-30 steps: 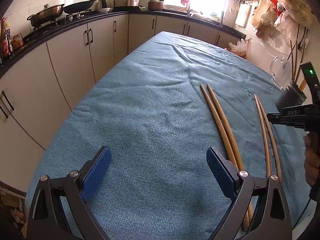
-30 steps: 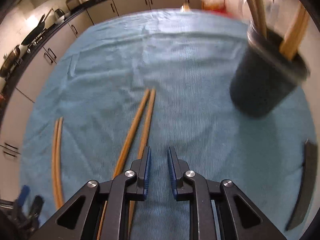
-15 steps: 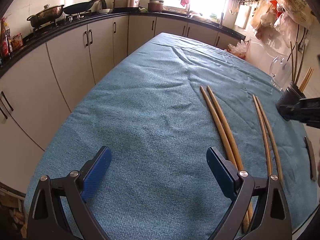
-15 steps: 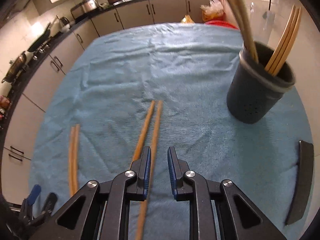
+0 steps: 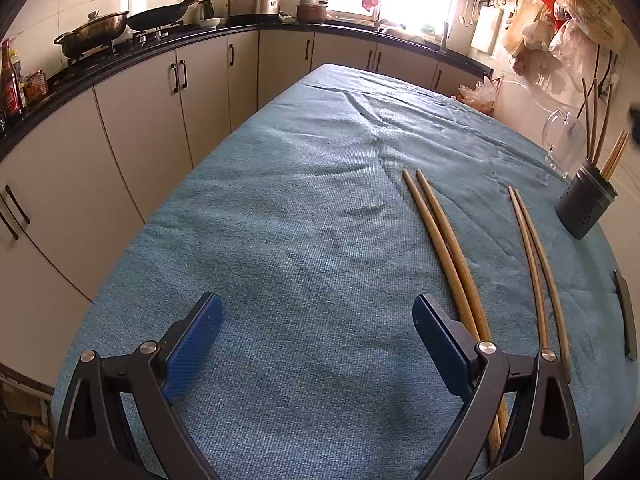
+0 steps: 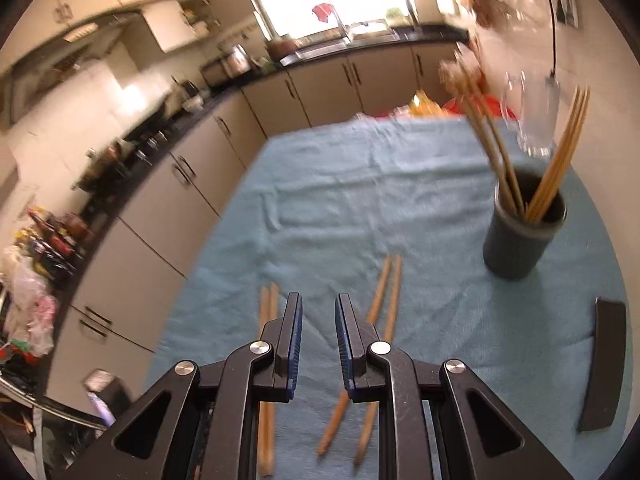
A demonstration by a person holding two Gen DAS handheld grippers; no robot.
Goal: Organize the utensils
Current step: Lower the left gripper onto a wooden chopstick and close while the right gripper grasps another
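Two pairs of wooden chopsticks lie on the blue cloth: a thicker pair (image 5: pixel 444 240) (image 6: pixel 266 308) and a thinner pair (image 5: pixel 532 248) (image 6: pixel 386 300). A dark round holder (image 5: pixel 586 204) (image 6: pixel 520 240) stands upright at the right with several chopsticks (image 6: pixel 556 168) leaning in it. My left gripper (image 5: pixel 316 304) hovers low over the cloth, open wide and empty, its right finger beside the thicker pair. My right gripper (image 6: pixel 318 308) is raised above the two pairs, its pads a narrow gap apart with nothing between them.
A flat black object (image 5: pixel 624 312) (image 6: pixel 604 364) lies near the table's right edge. A clear glass jug (image 5: pixel 564 140) (image 6: pixel 536 120) stands behind the holder. Kitchen cabinets and a counter with pans (image 5: pixel 96 32) run along the left and far sides.
My right gripper has risen and drawn back from the holder, leaving the left wrist view. Its jaw gap is unchanged. The left gripper and the lying chopsticks have not moved.
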